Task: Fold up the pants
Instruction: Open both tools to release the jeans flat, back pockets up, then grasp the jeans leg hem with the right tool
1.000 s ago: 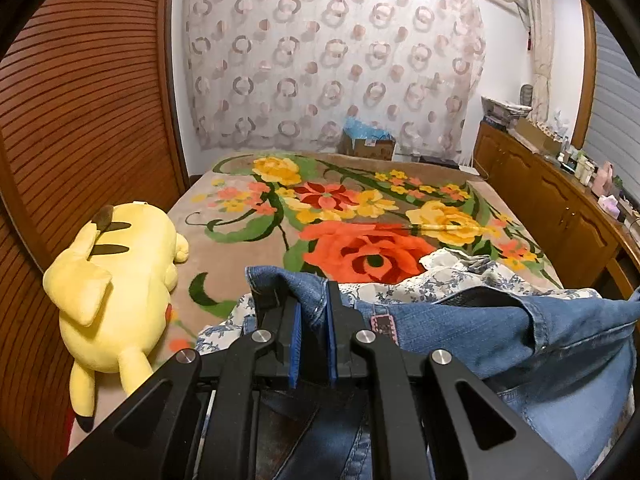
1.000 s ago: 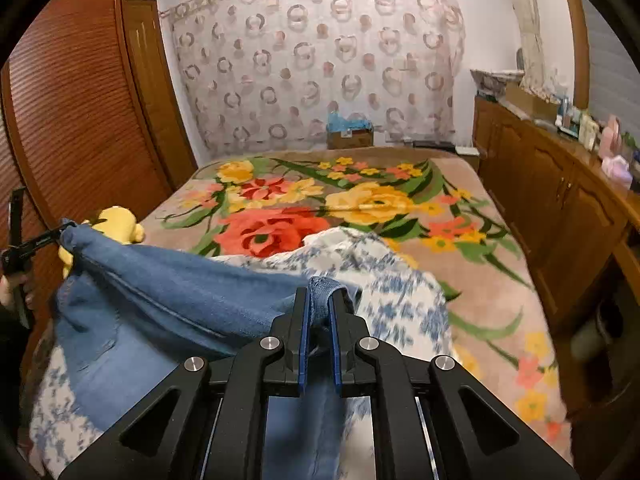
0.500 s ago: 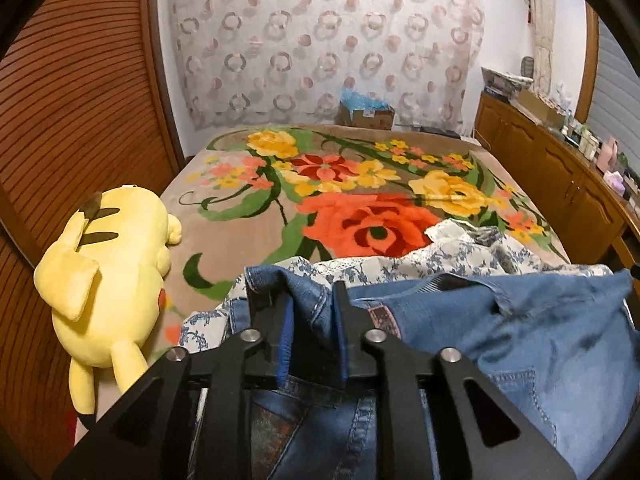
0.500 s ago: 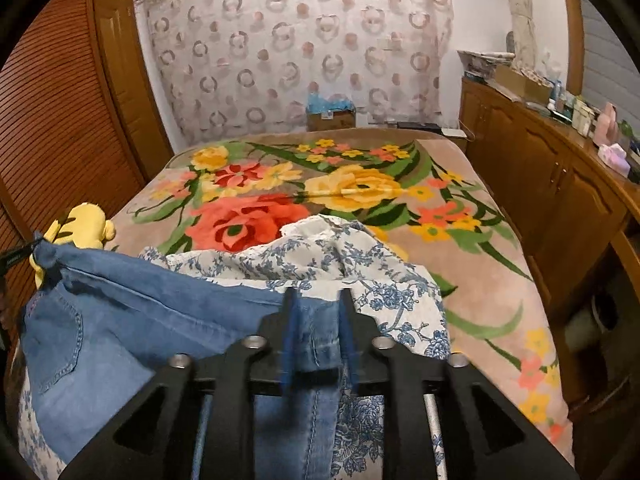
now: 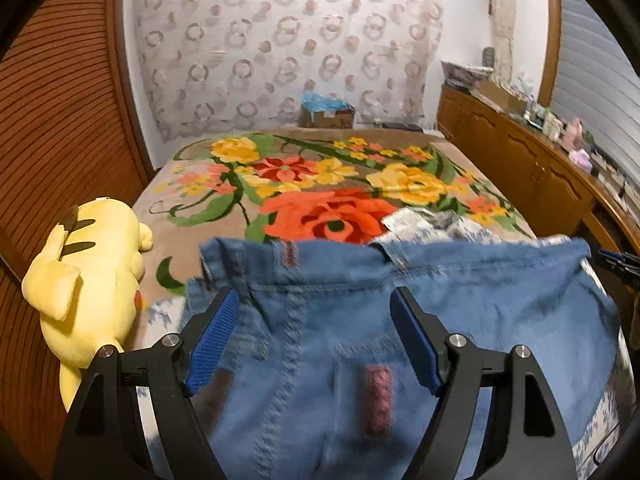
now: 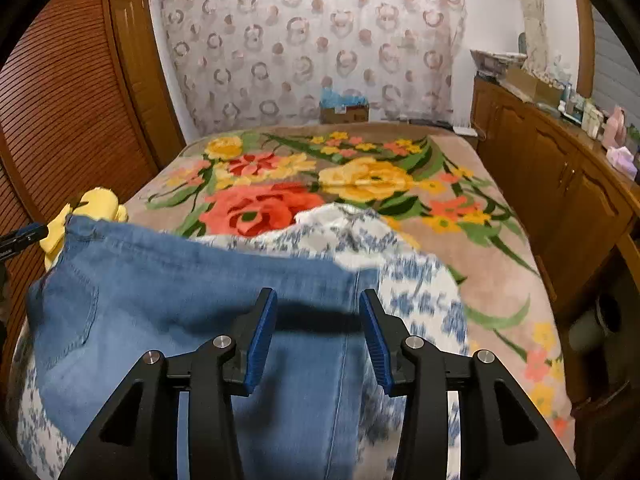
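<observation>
Across the lower frame, we are logging blue denim pants lying on the bed: soft, floppy, moderately heavy. Left tool and right tool are opening, releasing; we judge the waistband the best hold.

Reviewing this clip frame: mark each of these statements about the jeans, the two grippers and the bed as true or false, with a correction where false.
1. Both grippers are clamped shut on the jeans. False: the left gripper and right gripper have just been opening; their blue pads stand apart over the jeans without pressing them.
2. A yellow plush toy lies at the left edge of the bed. True.
3. The jeans rest partly on a blue-and-white floral cloth. True.
4. The blanket is plain grey. False: it is tan with large red, yellow and orange flowers.
5. A cardboard box sits beyond the far end of the bed. True.
</observation>
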The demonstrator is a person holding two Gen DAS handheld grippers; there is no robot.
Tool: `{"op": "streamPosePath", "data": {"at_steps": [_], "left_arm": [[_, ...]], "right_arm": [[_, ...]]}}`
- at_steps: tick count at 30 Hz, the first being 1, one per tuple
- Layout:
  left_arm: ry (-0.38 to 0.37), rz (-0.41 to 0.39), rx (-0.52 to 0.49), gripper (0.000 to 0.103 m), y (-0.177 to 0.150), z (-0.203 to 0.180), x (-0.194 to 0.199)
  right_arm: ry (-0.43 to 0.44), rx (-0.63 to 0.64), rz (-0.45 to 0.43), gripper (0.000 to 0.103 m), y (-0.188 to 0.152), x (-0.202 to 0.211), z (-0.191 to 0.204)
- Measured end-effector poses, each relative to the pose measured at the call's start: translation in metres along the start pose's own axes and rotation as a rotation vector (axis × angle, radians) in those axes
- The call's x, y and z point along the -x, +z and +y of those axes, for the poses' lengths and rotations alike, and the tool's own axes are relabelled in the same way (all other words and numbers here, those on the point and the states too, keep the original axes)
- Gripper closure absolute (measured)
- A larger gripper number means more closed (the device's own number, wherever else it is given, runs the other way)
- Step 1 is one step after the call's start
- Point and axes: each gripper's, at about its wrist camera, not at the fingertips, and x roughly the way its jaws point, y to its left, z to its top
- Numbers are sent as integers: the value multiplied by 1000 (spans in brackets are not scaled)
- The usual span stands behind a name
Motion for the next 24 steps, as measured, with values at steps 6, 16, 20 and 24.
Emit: {"op": "streamPosePath", "data": {"at_steps": [6, 16, 20, 24], "left_arm": [[-41, 18, -27, 24, -17, -23, 10], [-82, 58, -53, 24, -46, -53, 24], [-88, 73, -57, 24, -60, -59, 28], [-86, 90, -50, 25, -70, -58, 29]], "right_arm": [[-16, -19, 45, 58, -23, 18, -13], [15, -72, 82, 58, -56, 61, -17], [58, -81, 95, 58, -66, 64, -9], [80, -79, 109, 63, -73, 61, -3]]}}
